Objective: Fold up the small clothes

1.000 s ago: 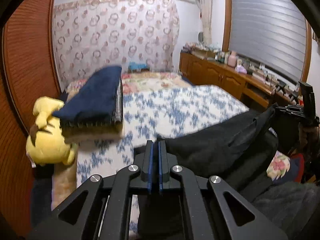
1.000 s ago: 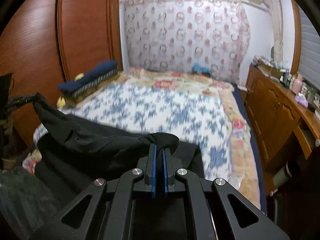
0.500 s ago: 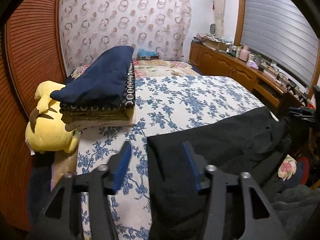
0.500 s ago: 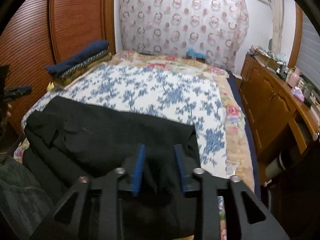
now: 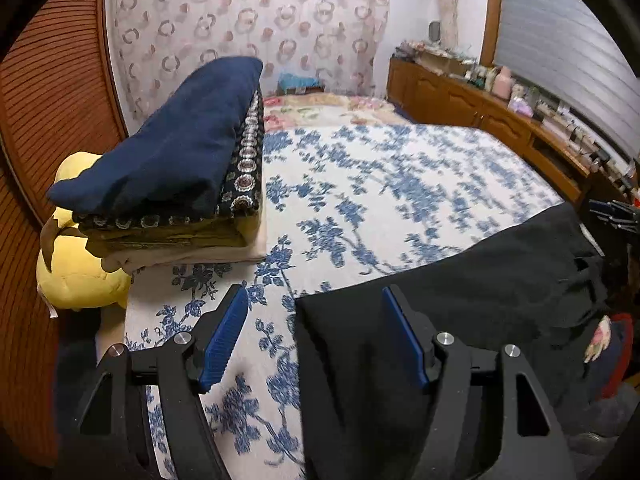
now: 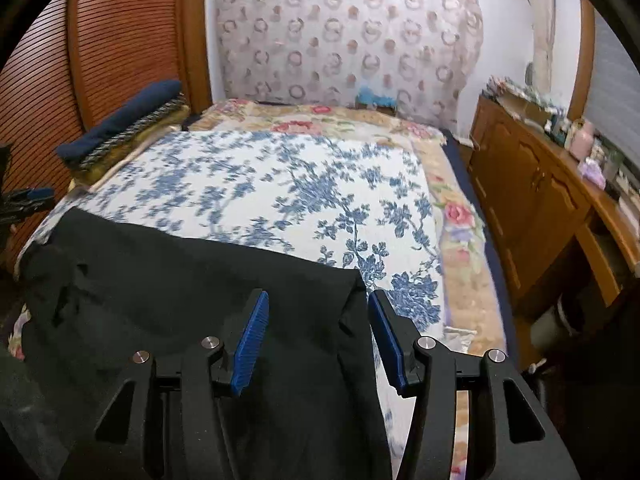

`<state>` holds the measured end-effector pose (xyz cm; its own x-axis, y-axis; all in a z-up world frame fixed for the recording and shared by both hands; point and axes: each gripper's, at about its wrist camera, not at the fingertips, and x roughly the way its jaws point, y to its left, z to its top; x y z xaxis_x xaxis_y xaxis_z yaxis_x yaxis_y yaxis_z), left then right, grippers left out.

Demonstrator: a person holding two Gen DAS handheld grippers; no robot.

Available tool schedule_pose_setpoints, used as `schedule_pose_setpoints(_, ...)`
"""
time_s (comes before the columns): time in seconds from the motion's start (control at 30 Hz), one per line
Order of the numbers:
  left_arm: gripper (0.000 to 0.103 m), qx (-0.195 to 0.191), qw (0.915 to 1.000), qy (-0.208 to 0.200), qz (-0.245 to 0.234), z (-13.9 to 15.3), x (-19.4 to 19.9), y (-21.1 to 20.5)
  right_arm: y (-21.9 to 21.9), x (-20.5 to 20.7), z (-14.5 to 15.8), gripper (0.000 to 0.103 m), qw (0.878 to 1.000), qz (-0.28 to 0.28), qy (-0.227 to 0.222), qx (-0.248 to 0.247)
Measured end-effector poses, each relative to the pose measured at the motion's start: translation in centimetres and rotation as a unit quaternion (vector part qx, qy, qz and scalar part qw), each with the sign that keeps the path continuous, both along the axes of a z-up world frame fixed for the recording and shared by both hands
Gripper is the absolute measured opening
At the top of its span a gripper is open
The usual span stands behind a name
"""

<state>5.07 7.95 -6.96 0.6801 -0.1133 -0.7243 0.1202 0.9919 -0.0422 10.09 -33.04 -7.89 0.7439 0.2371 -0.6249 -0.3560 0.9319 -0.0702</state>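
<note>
Matte black garment [image 6: 192, 280] lies flat on floral quilted bedspread [image 6: 280, 184].

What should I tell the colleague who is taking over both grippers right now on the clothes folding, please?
Left gripper: open, jaws just widened, holding nothing; the black garment's left corner lies between the fingers.
Right gripper: open, just released; the garment's right corner lies loose between its fingers.
Garment: spread across the near end of the floral bedspread, wrinkled at one end.
Done: four folded items stacked at the bed's left edge, beside a yellow plush toy.
Left: fold the black garment, add it to the stack.
</note>
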Motion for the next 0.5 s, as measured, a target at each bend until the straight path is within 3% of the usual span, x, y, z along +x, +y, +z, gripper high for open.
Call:
schedule_pose_setpoints(0.4,0.07,-0.013,0.9986,0.049,-0.014,-2.1,2.1,0.9,0.5,4.4,-2.5,0.054,0.999,-0.014,0.05,0.011)
schedule_pose_setpoints(0.5,0.068,-0.024,0.9981,0.055,-0.012,-2.3,2.4,1.3,0.3,4.7,-2.7,0.058,0.998,-0.017,0.051,0.016)
